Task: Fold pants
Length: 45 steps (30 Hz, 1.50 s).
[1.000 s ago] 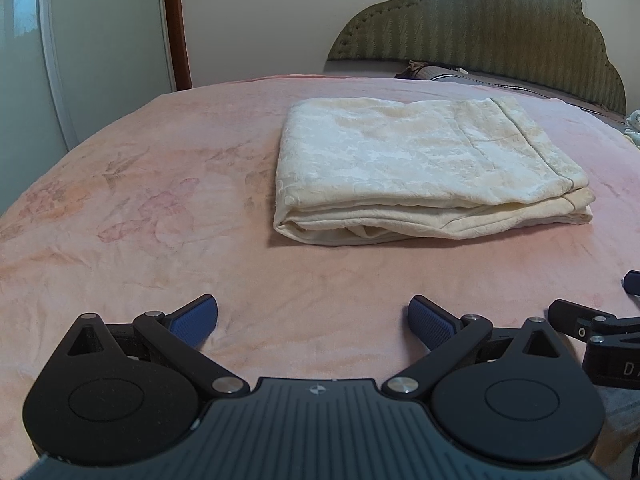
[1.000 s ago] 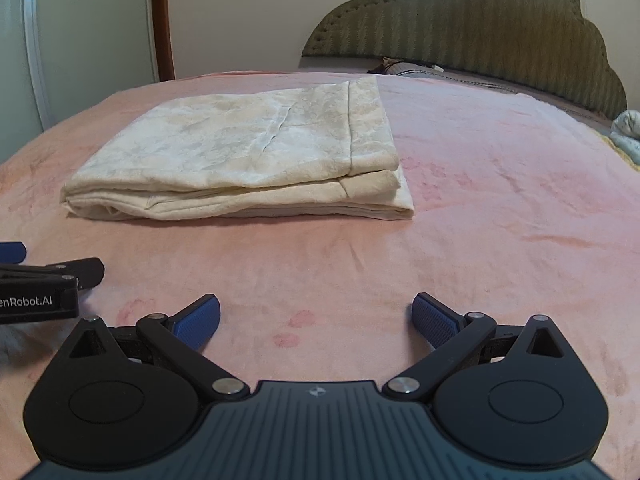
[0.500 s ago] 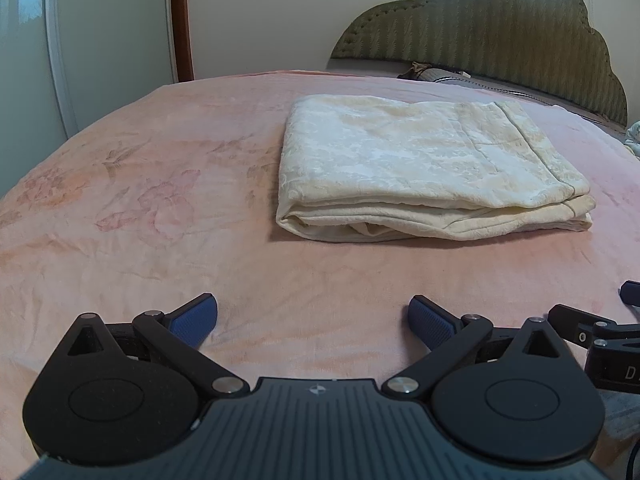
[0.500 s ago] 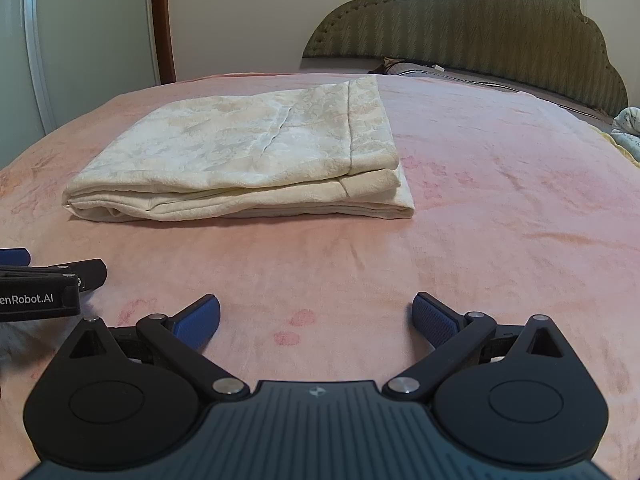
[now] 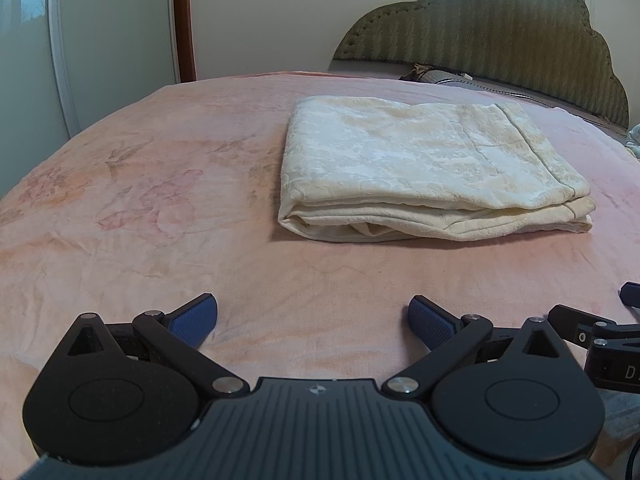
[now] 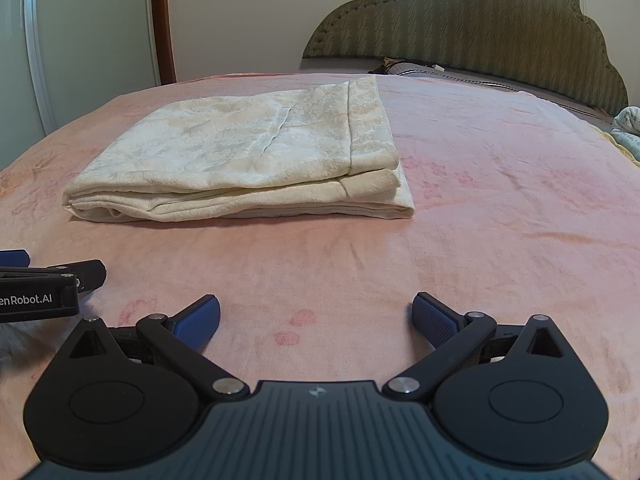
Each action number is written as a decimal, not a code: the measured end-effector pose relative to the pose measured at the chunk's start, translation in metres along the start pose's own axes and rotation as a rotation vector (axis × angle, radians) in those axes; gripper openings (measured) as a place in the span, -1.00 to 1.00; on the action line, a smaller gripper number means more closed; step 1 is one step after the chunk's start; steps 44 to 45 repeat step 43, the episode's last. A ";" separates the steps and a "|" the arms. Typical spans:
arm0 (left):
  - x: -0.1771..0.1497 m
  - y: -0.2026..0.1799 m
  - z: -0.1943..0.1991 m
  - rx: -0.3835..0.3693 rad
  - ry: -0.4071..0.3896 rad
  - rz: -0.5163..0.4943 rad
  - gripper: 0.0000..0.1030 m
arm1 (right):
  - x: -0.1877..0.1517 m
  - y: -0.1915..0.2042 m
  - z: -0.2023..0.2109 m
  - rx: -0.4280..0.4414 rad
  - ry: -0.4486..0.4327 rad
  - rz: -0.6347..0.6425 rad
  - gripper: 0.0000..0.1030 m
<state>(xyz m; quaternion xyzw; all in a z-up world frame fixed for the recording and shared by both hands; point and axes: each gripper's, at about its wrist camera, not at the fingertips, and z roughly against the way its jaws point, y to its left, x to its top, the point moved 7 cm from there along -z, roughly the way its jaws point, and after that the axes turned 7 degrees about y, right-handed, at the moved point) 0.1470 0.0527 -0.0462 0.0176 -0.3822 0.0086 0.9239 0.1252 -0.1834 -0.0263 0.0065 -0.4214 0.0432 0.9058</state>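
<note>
We see cream pants folded flat on the pink bed, our left gripper spread wide and empty well short of the pants, green headboard beyond the pants

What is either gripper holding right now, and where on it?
Nothing. The left gripper and right gripper are both open and empty, short of the folded pants on the bed.

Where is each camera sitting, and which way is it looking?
Left wrist: sits on the left gripper, low over the pink bedspread, facing the headboard; its open fingers show.
Right wrist: sits on the right gripper, facing likewise; its open fingers show.
Shared: the folded cream pants, and each other's gripper.
</note>
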 end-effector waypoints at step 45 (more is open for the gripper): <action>0.000 0.000 0.001 -0.014 0.004 0.005 1.00 | 0.000 -0.001 0.000 0.001 0.000 -0.001 1.00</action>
